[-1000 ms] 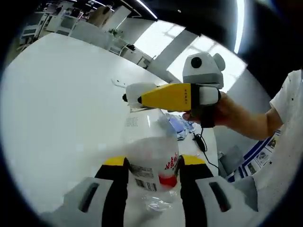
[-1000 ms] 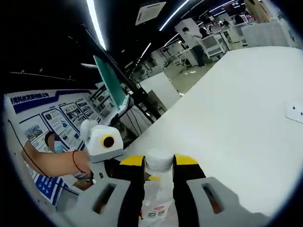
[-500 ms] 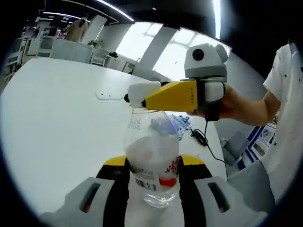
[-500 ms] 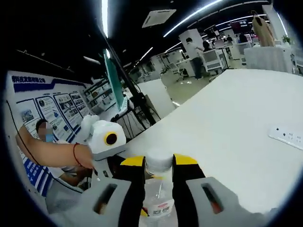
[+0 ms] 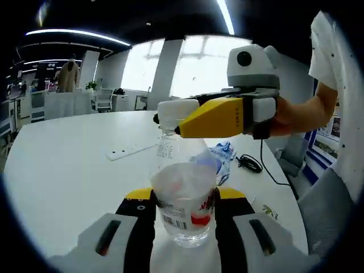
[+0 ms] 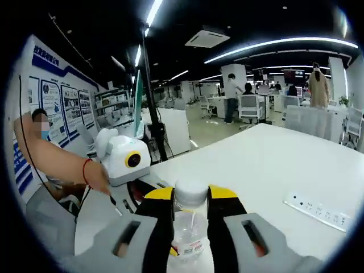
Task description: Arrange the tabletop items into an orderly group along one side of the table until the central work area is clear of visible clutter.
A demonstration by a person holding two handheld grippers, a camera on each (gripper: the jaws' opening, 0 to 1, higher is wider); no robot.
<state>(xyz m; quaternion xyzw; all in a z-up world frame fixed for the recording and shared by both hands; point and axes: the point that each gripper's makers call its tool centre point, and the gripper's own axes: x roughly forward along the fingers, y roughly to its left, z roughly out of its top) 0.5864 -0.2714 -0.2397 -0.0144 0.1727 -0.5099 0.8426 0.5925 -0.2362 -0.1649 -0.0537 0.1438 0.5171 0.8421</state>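
A clear plastic water bottle (image 5: 185, 196) with a red and white label stands between the black, yellow-tipped jaws of my left gripper (image 5: 185, 200), which is shut on its lower body. My right gripper (image 5: 170, 116) comes in from the right, held by a hand, and is shut on the bottle's white cap (image 5: 173, 108). In the right gripper view the same cap (image 6: 190, 192) sits pinched in my right gripper (image 6: 190, 196), with the bottle (image 6: 187, 242) below it. The left gripper (image 6: 126, 162) and the hand holding it are at the left.
On the white table (image 5: 68, 170) lie a white power strip (image 5: 131, 151), a crumpled blue and white wrapper (image 5: 223, 153) and a black cable (image 5: 250, 164). The power strip (image 6: 315, 211) lies at the right. Office desks, chairs and people stand far behind.
Both views have rolled and shifted with the hands, and the table now looks more level. Both grippers keep their hold on the bottle and its cap.
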